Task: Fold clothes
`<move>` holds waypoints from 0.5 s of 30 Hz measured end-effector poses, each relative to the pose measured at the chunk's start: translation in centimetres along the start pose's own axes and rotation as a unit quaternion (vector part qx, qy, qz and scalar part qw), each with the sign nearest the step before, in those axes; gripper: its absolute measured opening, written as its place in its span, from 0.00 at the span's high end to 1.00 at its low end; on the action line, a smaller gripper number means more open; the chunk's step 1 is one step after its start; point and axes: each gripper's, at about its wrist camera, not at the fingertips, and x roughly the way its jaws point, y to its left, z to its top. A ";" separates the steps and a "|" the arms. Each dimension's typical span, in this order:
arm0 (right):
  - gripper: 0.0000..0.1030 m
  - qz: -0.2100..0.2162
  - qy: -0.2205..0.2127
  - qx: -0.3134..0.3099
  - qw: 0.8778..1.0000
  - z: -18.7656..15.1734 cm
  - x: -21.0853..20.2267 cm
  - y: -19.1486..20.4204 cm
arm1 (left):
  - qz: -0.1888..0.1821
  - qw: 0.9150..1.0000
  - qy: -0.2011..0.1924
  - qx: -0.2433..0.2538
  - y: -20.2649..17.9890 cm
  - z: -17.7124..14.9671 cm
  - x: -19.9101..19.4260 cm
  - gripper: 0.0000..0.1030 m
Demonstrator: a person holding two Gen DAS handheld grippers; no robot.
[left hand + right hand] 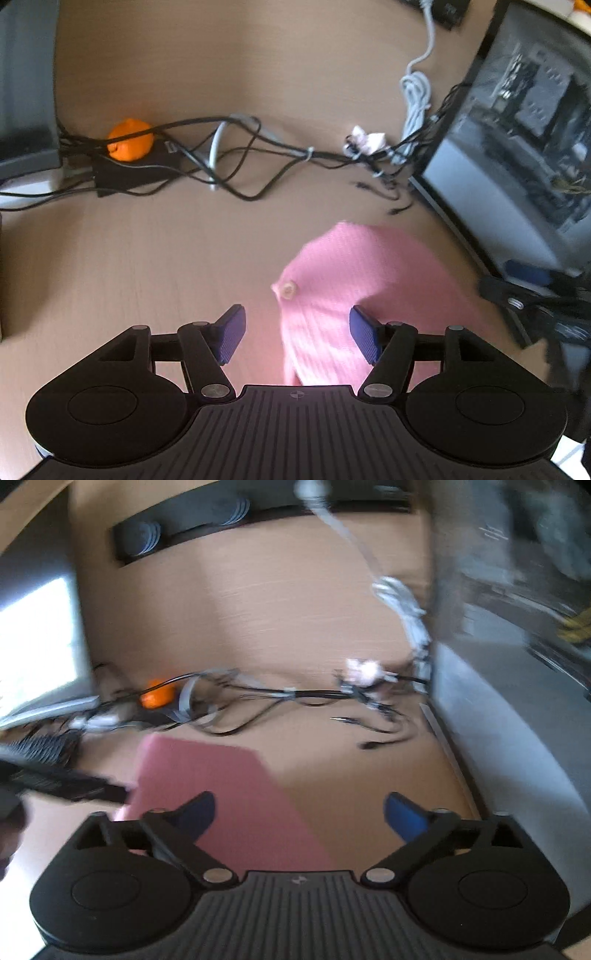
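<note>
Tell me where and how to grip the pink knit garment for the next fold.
Likely grip the pink ribbed knit garment at its buttoned corner. That edge lies free toward bare wooden table, so the open left gripper could come from above on that side, one finger slipping under the edge.

An office or lab desk is shown. A monitor [517, 147] and tangled cables [221, 162] are seen on the wooden desktop [184, 55].

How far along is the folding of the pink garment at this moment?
Done: the pink garment lies on the table in a compact shape, one layer apparently over another. In hand: nothing; the left gripper and right gripper are both open above it. Left: possibly another fold or tidying; blur hides the edges.
</note>
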 end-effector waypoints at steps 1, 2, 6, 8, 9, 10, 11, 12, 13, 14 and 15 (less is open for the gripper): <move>0.00 -0.002 0.008 -0.025 1.000 -0.3 0.4 0.8 | 0.005 1.000 0.005 0.003 0.0 0.1 0.5 0.30; 0.00 -0.012 0.019 -0.048 0.999 -0.7 1.1 1.4 | 0.012 1.000 0.008 0.008 -0.2 0.2 1.1 0.28; 0.00 -0.059 0.066 -0.103 0.991 -2.8 4.4 2.5 | 0.021 0.999 0.023 0.021 -0.5 0.4 3.0 0.18; 0.00 -0.058 0.073 -0.094 0.991 -2.9 5.2 2.4 | 0.026 0.999 0.025 0.030 -0.6 0.5 3.4 0.16; 0.00 -0.055 0.078 -0.086 0.992 -2.8 5.6 2.4 | 0.028 0.999 0.025 0.035 -0.7 0.5 3.5 0.16; 0.00 -0.049 0.082 -0.077 0.992 -2.7 5.9 2.4 | 0.035 0.998 0.023 0.038 -0.6 0.7 3.5 0.16; 0.00 -0.041 0.084 -0.077 0.993 -2.7 6.0 2.6 | 0.042 0.998 0.021 0.041 -0.4 0.9 3.4 0.16; 0.00 -0.033 0.085 -0.078 0.993 -2.7 6.2 2.9 | 0.050 0.998 0.018 0.044 -0.2 1.0 3.4 0.16; 0.00 -0.026 0.083 -0.085 0.993 -2.8 6.4 3.5 | 0.059 0.997 0.016 0.043 0.1 1.2 3.2 0.16; 0.00 -0.020 0.079 -0.092 0.992 -3.0 6.6 4.2 | 0.068 0.997 0.015 0.040 0.6 1.3 3.1 0.16; 0.00 -0.013 0.077 -0.097 0.992 -3.2 6.6 5.0 | 0.077 0.996 0.015 0.037 1.1 1.3 2.9 0.16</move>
